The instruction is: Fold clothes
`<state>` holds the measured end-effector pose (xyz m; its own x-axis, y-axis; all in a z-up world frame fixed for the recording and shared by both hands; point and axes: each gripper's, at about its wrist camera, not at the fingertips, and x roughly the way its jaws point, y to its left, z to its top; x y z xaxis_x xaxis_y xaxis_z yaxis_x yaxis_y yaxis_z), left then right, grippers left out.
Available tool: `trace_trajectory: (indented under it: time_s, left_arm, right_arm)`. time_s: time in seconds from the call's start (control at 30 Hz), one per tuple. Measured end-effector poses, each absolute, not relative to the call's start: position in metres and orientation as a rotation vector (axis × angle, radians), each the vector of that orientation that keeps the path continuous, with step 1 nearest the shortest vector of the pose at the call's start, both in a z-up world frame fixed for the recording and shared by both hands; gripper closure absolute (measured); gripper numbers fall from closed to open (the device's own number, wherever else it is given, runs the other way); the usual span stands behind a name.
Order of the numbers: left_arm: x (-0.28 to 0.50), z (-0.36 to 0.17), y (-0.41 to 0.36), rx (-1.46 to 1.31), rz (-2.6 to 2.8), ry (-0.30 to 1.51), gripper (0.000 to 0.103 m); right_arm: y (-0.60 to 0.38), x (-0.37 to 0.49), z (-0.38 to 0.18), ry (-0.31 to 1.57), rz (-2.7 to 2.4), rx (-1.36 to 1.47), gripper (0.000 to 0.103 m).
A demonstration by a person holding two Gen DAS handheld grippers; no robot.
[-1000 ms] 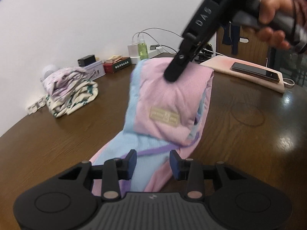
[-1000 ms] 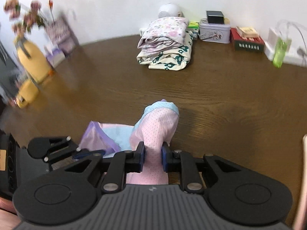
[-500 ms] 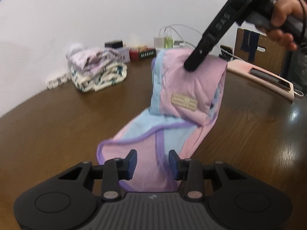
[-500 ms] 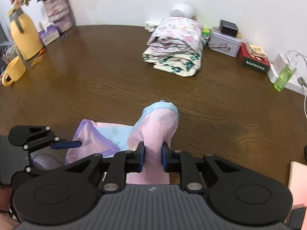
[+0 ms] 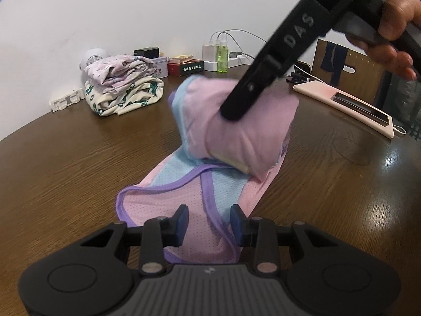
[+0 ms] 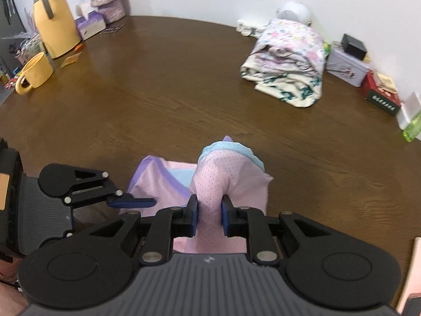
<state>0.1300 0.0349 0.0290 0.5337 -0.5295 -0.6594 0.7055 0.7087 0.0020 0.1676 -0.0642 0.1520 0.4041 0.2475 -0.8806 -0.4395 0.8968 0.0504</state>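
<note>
A pink and light-blue mesh garment (image 5: pixel 200 184) with purple trim lies lengthwise on the brown table. My right gripper (image 6: pixel 209 214) is shut on a bunched pink fold of the garment (image 6: pixel 210 184) and holds that end lifted and curled over the rest. In the left wrist view the right gripper (image 5: pixel 234 115) comes in from the upper right and presses into the raised fold. My left gripper (image 5: pixel 209 222) is open, its blue pads on either side of the garment's near end, low over it. The left gripper (image 6: pixel 131 201) also shows in the right wrist view.
A stack of folded floral clothes (image 5: pixel 123 84) (image 6: pixel 289 60) sits by the wall. Tins, boxes, chargers and a green bottle (image 5: pixel 223 58) line the back edge. A pink pad with a phone (image 5: pixel 350 105) lies at right. A yellow jug (image 6: pixel 55 23) and mug (image 6: pixel 34 76) stand far left.
My right gripper has carried the lifted fold lower and nearer to the left gripper, curling it over the flat part. The left gripper has stayed open over the near end.
</note>
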Motion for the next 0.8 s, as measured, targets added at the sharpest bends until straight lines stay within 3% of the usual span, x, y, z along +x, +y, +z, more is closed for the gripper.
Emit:
trace_trajectory:
  time_s: [0.8]
  left_arm:
    - [0.125,0.031,0.032,0.281,-0.746,0.677,0.070]
  right_arm:
    - [-0.071,0.171,0.121,1.067,0.448,-0.181,0.084]
